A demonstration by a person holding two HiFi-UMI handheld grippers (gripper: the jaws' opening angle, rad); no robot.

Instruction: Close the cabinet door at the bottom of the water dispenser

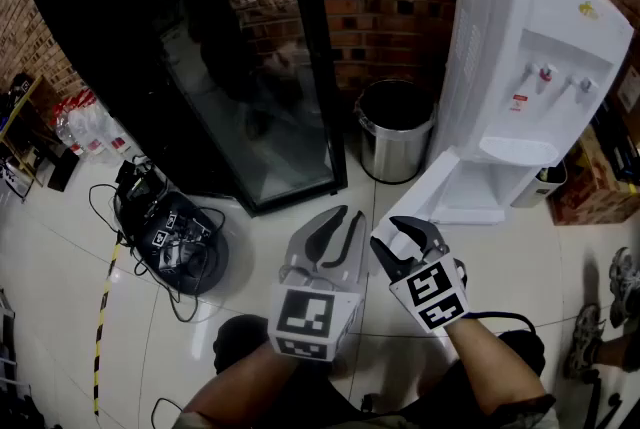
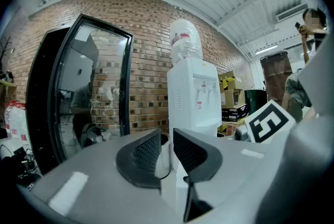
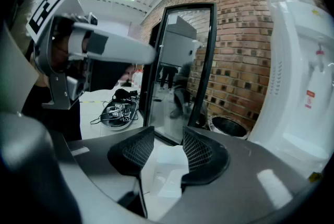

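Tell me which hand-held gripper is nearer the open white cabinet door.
Right. The right hand-held gripper hovers just below-left of the open white cabinet door, apart from it; the left hand-held gripper sits farther left.

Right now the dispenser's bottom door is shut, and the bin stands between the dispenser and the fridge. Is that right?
Not quite: the head view shows the door standing open, not shut. The bin does stand between the dispenser and the fridge.
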